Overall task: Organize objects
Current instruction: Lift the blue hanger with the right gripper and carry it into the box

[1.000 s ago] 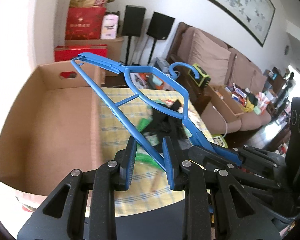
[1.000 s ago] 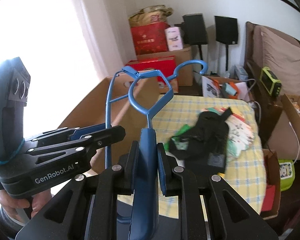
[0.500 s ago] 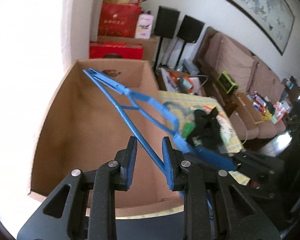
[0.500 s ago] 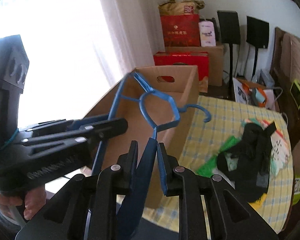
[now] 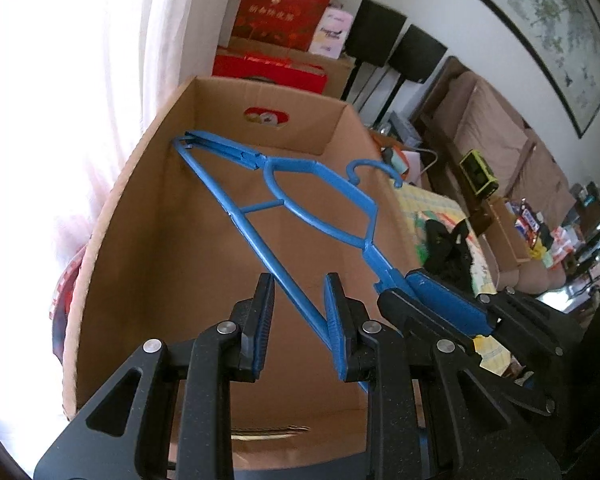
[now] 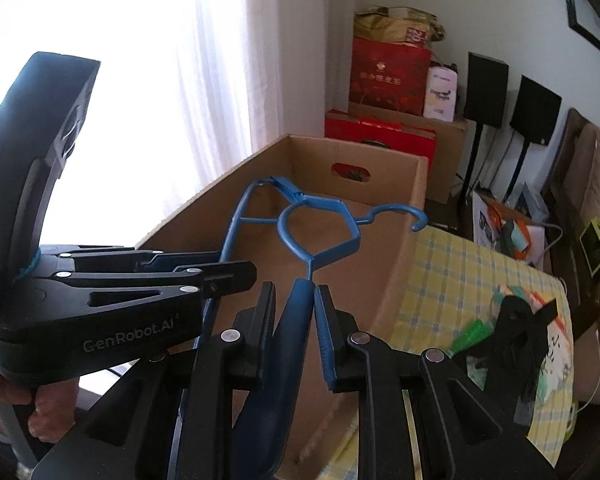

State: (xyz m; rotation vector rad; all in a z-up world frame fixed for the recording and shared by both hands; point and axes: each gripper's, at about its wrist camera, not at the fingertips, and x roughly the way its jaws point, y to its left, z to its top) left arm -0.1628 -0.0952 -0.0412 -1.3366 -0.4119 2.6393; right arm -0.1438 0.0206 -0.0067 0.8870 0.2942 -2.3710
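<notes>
A blue plastic hanger (image 5: 292, 200) hangs over the open cardboard box (image 5: 140, 264), its far end inside the box and its hook (image 5: 374, 168) over the right wall. My left gripper (image 5: 300, 300) has its jaws apart around the hanger's straight bar, which touches the right pad. My right gripper (image 6: 296, 304) holds the hanger's (image 6: 312, 224) thick blue end between slightly parted jaws. The left gripper (image 6: 220, 272) shows at the left of the right wrist view, beside the box (image 6: 396, 232).
A table with a yellow checked cloth (image 6: 460, 264) stands right of the box, with a black item (image 6: 516, 328) and packets on it. Red gift boxes (image 6: 380, 136), speakers (image 6: 484, 92) and a sofa (image 5: 500, 140) stand behind. A bright curtained window (image 6: 180, 60) is to the left.
Both grippers have carried the hanger left from above the table to over the box, and its far end has dropped into the box. Both jaws look slightly wider.
</notes>
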